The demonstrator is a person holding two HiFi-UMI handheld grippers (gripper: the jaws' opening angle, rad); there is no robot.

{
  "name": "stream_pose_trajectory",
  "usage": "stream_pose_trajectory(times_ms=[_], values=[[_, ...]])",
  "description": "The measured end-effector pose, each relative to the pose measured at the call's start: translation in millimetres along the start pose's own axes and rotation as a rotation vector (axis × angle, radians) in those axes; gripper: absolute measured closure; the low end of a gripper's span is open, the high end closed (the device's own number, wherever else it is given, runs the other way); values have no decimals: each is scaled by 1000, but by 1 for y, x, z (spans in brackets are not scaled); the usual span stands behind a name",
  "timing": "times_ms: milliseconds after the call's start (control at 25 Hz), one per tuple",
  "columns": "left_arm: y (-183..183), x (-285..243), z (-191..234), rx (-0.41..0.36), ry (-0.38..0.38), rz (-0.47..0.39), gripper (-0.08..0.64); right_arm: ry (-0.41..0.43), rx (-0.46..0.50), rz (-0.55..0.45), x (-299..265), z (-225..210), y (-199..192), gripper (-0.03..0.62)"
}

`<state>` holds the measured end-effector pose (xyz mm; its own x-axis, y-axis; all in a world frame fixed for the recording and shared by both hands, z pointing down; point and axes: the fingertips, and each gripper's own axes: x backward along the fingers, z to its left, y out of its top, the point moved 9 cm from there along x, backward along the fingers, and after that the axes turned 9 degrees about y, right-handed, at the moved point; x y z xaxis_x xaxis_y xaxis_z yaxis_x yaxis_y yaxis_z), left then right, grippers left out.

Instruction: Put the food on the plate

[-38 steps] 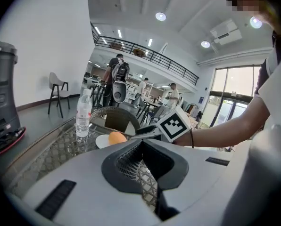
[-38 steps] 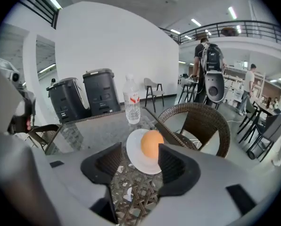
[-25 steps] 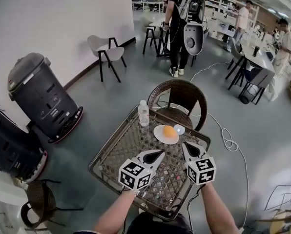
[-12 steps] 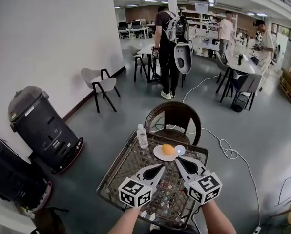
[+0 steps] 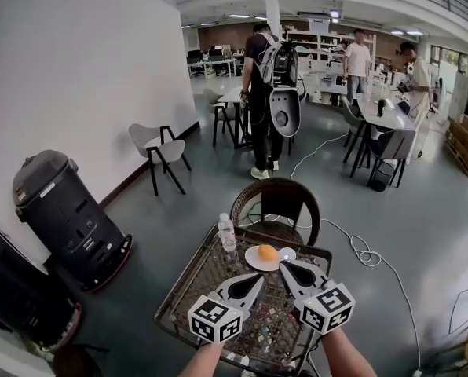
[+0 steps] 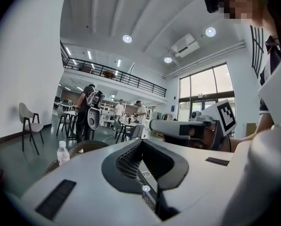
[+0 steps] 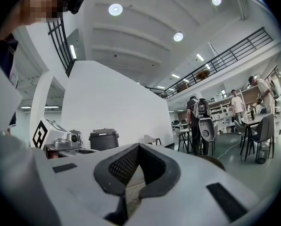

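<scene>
Food (image 5: 268,252): one orange round piece, sitting on the plate (image 5: 254,261) toward its right half; judged already delivered, so the task looks done or all but done. Plate is on the far part of the table (image 5: 191,285), right of centre. A small pale dish (image 5: 288,253) touches or lies just beside the plate's right rim; cannot tell what it holds. Bottle (image 5: 228,234) stands upright at the far left edge of the table, near the plate but apart from it, out of the working path. Right gripper (image 5: 284,267): clenched, jaws together with nothing between them, tip just near of the plate and off the food. Left gripper (image 5: 258,278): also clenched and empty, its own view shows the pads meeting on air; it hangs over the middle of the table, left of the right one. Both point far-ward and slightly toward each other, raised above the wicker top; this reads as a rest pose with nothing to carry. Their views look out level across the room, not down at the table, which fits tools held clear. Wicker chair (image 5: 275,203) stands against the far edge of the table. A cable (image 5: 365,254) loops on the floor to the right. People stand at desks far off
</scene>
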<state>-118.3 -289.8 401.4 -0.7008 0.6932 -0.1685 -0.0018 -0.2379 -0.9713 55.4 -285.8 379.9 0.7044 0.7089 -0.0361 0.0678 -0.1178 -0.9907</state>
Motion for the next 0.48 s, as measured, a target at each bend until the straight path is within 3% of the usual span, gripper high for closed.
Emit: stream_pose_trajectory(times_ms=[480], values=[[-2,-1,-9,-2,-2,10,552,8,-14,13,7,0,-5,588]])
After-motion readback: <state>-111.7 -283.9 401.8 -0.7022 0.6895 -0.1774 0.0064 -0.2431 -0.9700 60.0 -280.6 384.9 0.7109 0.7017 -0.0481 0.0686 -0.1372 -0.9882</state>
